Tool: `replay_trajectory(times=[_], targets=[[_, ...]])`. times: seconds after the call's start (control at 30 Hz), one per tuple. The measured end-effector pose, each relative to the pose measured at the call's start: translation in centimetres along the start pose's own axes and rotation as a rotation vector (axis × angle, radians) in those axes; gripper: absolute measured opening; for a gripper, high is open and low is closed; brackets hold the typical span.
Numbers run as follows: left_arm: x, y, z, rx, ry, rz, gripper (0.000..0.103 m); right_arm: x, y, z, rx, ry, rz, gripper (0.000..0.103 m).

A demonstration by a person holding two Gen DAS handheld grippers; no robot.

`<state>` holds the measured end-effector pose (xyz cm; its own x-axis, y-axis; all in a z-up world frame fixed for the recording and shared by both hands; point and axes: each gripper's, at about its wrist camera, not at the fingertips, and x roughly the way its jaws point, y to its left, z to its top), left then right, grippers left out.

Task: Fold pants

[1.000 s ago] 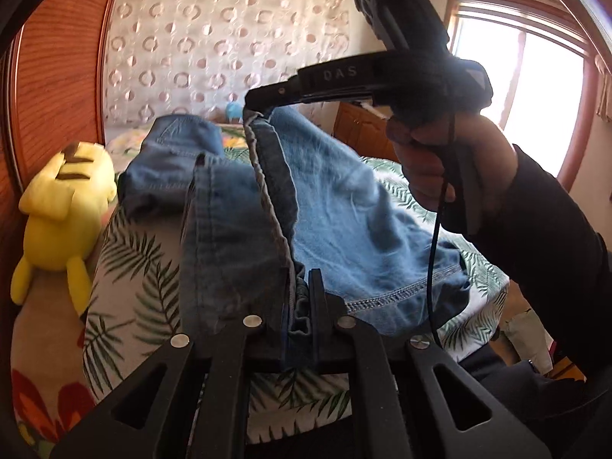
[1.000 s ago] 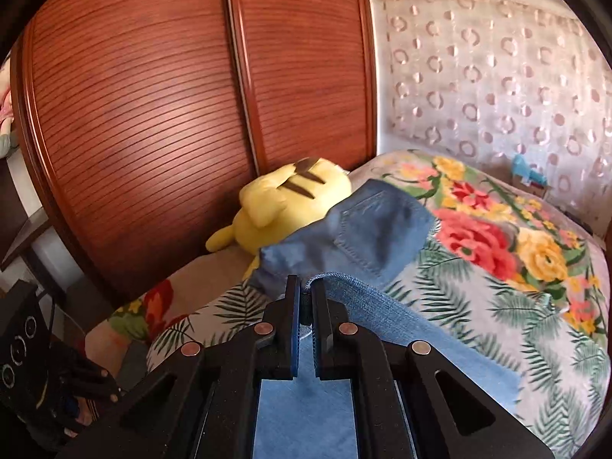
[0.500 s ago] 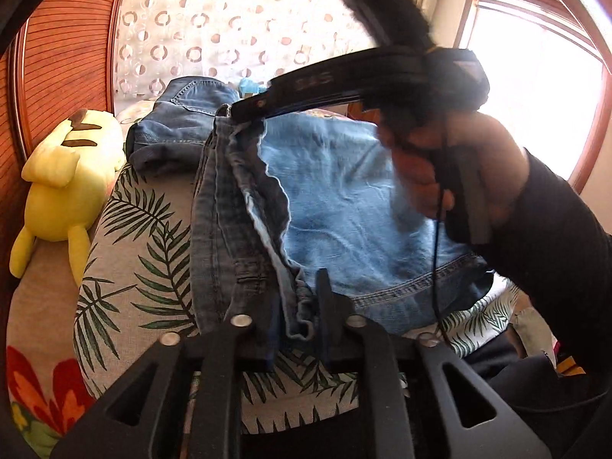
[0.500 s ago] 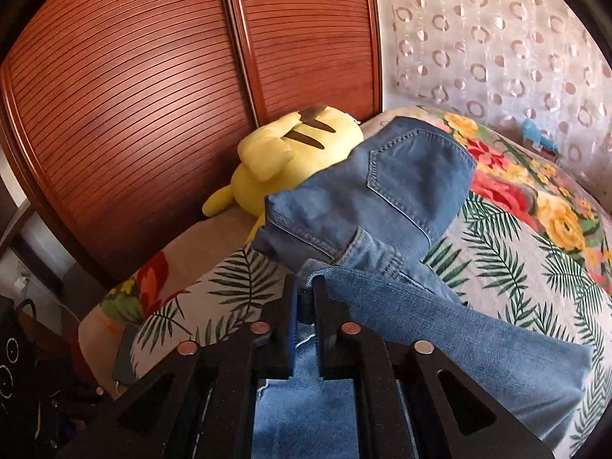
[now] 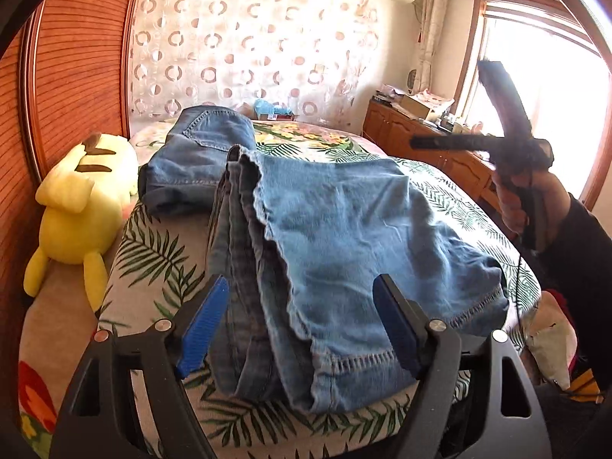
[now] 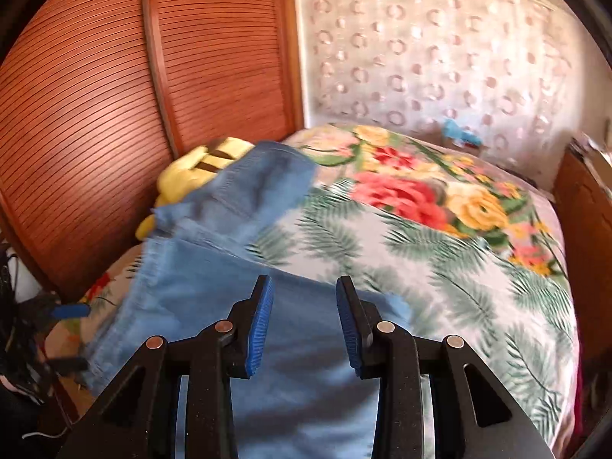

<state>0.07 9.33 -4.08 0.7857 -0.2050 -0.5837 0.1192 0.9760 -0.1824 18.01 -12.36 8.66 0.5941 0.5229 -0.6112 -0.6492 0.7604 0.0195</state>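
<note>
Both grippers have just let go of the jeans (image 5: 344,237): half a second ago each one was pinching the denim, and now the left gripper (image 5: 302,325) stands with its blue pads wide apart over the hem, and the right gripper (image 6: 304,321) has its pads parted too, with nothing between them. In the left view the right gripper has lifted away toward the window side of the bed (image 5: 160,237). The jeans now lie folded on the bed near its front edge, the legs doubled over, with the stacked edges running along the left side of the fold and the waist part reaching toward the yellow plush toy (image 5: 76,206) at the left edge. I judge that one fold has been laid down and released. The pile looks a little uneven at the hem, so a further fold or some smoothing probably remains.
</note>
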Motion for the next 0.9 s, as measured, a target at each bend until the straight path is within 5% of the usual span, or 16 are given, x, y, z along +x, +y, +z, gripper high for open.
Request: replay_trajectory(times=[0.2,0.53,0.73,0.9], targets=[[1.6,-0.5,0.4,0.013,0.024,0.006,0.078,0.9,-5.0,-2.6,0.116,0.079,-0.058,0.036],[2.2,-0.3,0.1,0.006,0.032,0.017,0.078,4.7,-6.0,-1.2,0.258,0.145,0.048,0.035],[2.1,-0.1,-0.1,0.002,0.028,0.018,0.078,5.7,-5.8,0.5,0.222,0.105,0.048,0.006],[2.0,0.3,-0.1,-0.009,0.024,0.021,0.078,4.9,-4.0,1.7,0.165,0.019,0.041,0.004]])
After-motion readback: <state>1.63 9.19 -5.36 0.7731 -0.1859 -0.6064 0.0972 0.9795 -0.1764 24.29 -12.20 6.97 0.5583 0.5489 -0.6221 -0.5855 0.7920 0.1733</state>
